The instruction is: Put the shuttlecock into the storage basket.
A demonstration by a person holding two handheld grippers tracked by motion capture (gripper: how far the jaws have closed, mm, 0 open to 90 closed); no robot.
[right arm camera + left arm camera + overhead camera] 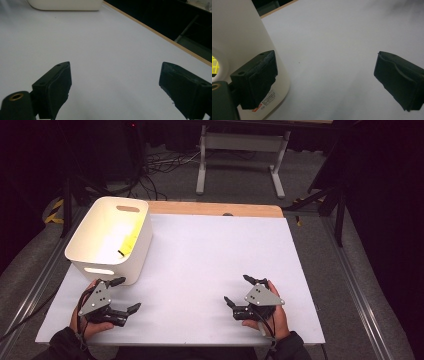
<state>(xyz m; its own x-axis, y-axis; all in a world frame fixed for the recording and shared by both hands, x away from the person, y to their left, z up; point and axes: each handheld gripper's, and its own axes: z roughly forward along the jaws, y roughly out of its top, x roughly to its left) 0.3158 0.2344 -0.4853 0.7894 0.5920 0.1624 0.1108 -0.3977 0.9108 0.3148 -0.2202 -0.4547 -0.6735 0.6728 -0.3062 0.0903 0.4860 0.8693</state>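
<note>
On the white worktop [200,265] a person holds a gripper in each hand, both low near the near edge and well apart from one another. The left gripper [125,295] sits at the near left corner, its jaws spread wide with nothing between them; one jaw tip lies just beside the near wall of the white bin [110,240], the other points out over bare worktop. In the left gripper view the same spread shows: the left gripper [325,80] has one black jaw right up against the bin [239,37], over a small printed label near its base, though whether it touches the wall cannot be told, and the other jaw stands far off over the white surface. The bin stands upright at the far left of the worktop, with an oval handle slot in its end walls and something yellow lying on its floor; what that yellow thing is cannot be made out. The right gripper [237,290] rests at the near right, its jaws likewise gaping and empty, aimed toward the middle of the worktop. In the right gripper view the right gripper [115,85] frames only bare white surface, with the bin [65,5] far ahead at the top edge and the worktop's wooden rim [160,32] running diagonally at the right.
</note>
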